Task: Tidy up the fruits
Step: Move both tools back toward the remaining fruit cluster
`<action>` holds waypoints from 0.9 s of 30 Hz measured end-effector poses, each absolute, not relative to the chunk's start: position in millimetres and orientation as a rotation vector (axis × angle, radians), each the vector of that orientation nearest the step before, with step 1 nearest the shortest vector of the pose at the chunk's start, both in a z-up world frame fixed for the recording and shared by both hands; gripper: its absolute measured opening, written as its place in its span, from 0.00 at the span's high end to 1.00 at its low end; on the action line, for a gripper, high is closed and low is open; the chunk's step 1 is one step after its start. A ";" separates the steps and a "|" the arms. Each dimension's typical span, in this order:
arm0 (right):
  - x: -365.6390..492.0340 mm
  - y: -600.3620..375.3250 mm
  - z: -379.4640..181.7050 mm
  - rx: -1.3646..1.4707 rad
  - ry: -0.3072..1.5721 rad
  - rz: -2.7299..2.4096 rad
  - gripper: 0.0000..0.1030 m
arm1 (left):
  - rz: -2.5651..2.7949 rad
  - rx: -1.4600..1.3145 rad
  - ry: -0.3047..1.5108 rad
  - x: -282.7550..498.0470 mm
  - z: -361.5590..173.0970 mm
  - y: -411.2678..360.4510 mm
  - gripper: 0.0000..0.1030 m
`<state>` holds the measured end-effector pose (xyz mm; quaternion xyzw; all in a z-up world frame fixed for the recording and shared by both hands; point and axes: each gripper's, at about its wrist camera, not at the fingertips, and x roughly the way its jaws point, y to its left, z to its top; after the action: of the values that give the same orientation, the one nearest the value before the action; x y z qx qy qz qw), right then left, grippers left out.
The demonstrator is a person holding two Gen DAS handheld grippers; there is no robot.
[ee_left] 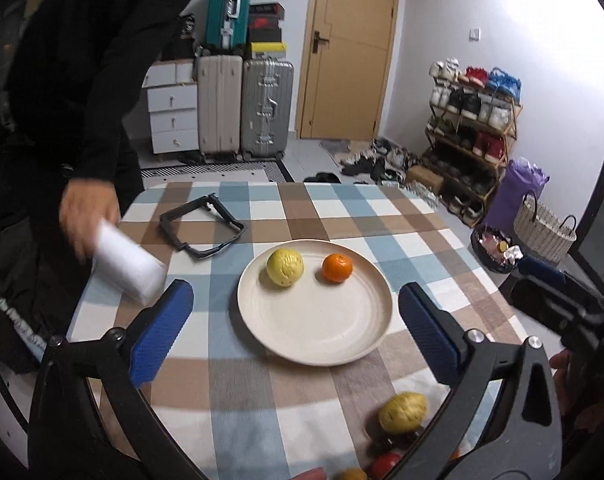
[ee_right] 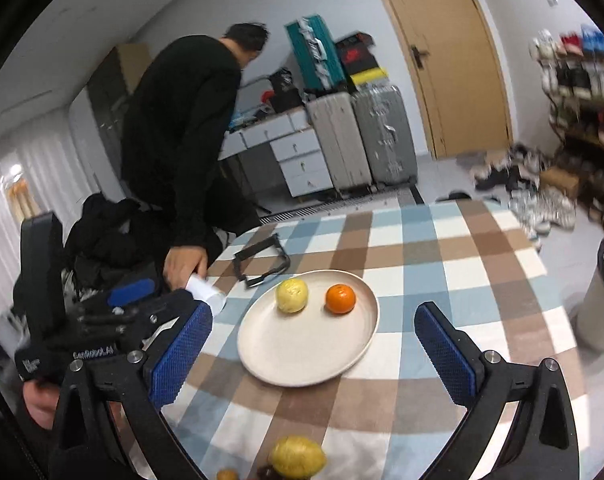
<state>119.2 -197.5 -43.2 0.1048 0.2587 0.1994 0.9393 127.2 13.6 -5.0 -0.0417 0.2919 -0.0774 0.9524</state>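
A cream plate [ee_left: 322,332] [ee_right: 297,356] lies mid-table with a yellow lemon [ee_left: 285,267] [ee_right: 291,295] and an orange [ee_left: 337,267] [ee_right: 340,299] on it. A second lemon [ee_left: 402,412] [ee_right: 297,457] lies on the cloth at the near edge, beside a red fruit [ee_left: 386,465] and a small brownish fruit [ee_right: 226,474]. My left gripper [ee_left: 293,332] is open and empty, above the plate's near side. My right gripper [ee_right: 314,356] is open and empty, framing the plate. The left gripper's body [ee_right: 113,320] shows at the left of the right wrist view.
The table has a checked cloth [ee_left: 261,408] [ee_right: 442,264]. A black square frame [ee_left: 201,226] [ee_right: 261,260] lies at the far left. Another person's hand holds a white roll [ee_left: 127,266] [ee_right: 205,290] over the left edge. Suitcases, a shoe rack and baskets stand beyond.
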 end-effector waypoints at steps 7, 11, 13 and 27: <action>72.8 -183.3 -43.5 0.134 0.566 0.361 0.00 | -0.109 -0.096 0.597 57.7 -9.0 17.9 0.01; 57.5 -174.4 -54.0 0.082 0.648 0.321 0.00 | -0.099 -0.102 0.641 35.1 -23.9 22.0 0.01; 51.9 -171.3 -63.0 0.077 0.697 0.312 0.00 | -0.106 -0.100 0.656 24.1 -30.9 23.2 0.01; 10.0 -177.5 -110.1 0.116 0.731 0.301 0.00 | -0.203 -0.094 0.812 18.1 -103.0 1.2 0.01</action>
<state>10.0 -177.5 -110.1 0.0563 0.3558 0.1464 0.9213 18.1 1.2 -103.0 -0.0454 0.3943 -0.0986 0.9125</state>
